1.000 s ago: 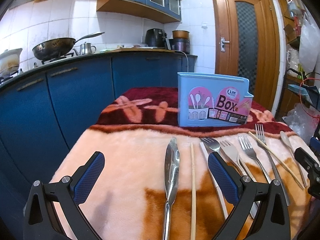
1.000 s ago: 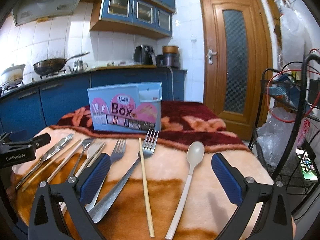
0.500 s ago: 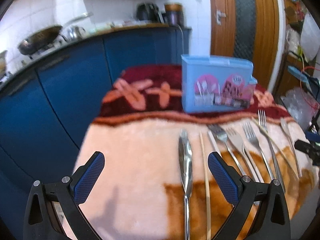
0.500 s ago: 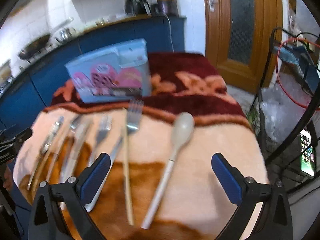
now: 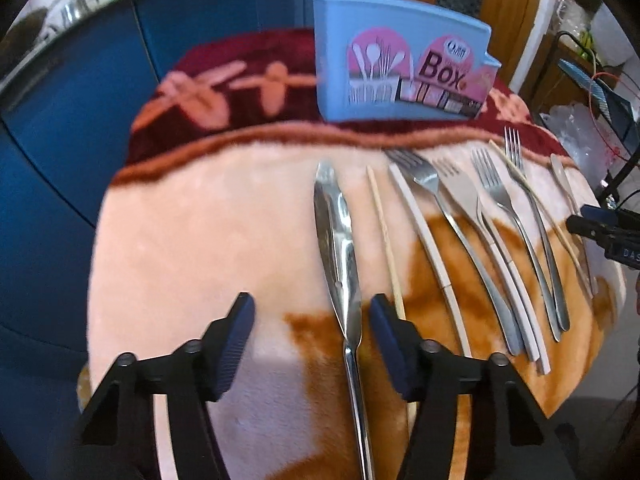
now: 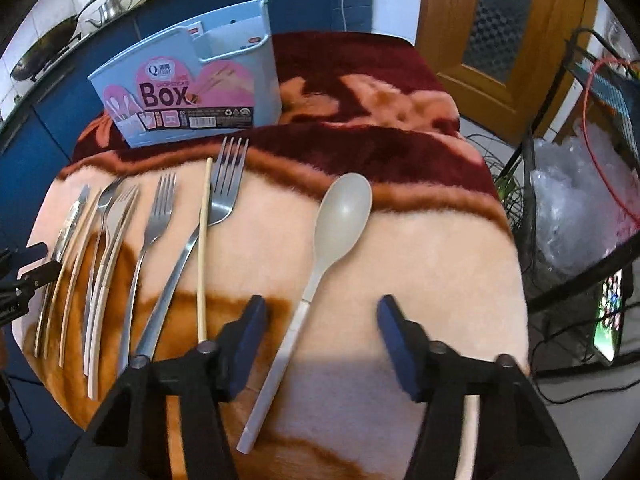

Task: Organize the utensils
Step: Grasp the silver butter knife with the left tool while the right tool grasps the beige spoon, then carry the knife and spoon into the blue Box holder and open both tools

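Now both claws are closing without pressing anything yet: the left claw straddles the knife at its narrow neck, the right claw straddles the spoon along its handle. Likely the steel knife is stiff, slick and heavier, the plastic spoon light; grip each mid-handle. Beyond them I count four forks, about three chopsticks and one blue box.

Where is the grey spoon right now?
In the right wrist view, the grey spoon lies rightmost in the utensil row, bowl toward the blue box, right of the chopstick.
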### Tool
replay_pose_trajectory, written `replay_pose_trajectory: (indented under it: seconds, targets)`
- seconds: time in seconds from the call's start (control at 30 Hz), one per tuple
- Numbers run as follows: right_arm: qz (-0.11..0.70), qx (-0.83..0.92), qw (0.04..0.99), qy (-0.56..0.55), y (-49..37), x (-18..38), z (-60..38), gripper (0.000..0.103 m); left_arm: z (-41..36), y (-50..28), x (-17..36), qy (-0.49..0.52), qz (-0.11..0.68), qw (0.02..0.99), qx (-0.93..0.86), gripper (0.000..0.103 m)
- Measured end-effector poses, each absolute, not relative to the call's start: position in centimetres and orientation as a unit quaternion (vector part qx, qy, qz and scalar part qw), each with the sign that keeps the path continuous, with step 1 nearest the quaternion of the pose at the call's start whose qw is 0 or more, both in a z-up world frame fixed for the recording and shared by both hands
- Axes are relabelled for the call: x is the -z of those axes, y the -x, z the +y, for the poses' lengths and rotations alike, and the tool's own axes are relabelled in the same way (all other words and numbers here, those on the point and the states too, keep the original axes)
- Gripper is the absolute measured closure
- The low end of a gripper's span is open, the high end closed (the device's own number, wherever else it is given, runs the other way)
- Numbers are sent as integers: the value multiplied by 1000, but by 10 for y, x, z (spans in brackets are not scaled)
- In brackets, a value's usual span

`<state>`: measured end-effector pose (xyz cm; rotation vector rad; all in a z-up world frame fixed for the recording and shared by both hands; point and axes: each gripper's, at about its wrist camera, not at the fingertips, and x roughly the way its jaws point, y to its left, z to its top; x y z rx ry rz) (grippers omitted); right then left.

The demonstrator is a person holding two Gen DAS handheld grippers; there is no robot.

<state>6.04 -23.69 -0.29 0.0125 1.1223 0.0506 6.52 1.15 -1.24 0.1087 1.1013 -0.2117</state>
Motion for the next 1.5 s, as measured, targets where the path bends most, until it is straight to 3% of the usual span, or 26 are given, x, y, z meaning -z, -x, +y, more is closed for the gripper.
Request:
replay_pose_trajectory:
  seconds: [0.13, 0.23, 0.3, 0.33, 0.4, 0.47, 0.97, 1.5]
  targets:
    - [546, -23, 837, -8, -68, 3, -238, 60, 8, -69, 13, -61, 527, 841, 108, 52]
    - [560, -26, 828, -8, -77, 3, -237, 63, 4, -74, 11, -67, 534, 835, 116, 67]
    - [569, -27, 822, -10, -83, 3, -237, 68, 1, -77, 9, -68, 536, 832, 125, 83]
    - [570, -27, 821, -10, -85, 3, -236, 71, 0, -78, 8, -65, 537, 831, 127, 84]
    - [568, -28, 822, -14, -86, 2, -237, 89, 0, -79, 6, -60, 534, 833, 129, 84]
    - [563, -32, 825, -30, -86, 1, -240, 95, 4, -77, 1, -43, 523, 841, 132, 84]
    - [402, -78, 909, -79, -60, -50, -233, 95, 4, -58, -84, 16, 317, 935, 157, 85]
    - [239, -98, 964, -68, -91, -115, -226, 95, -14, -129, -168, 29, 129, 984, 117, 85]
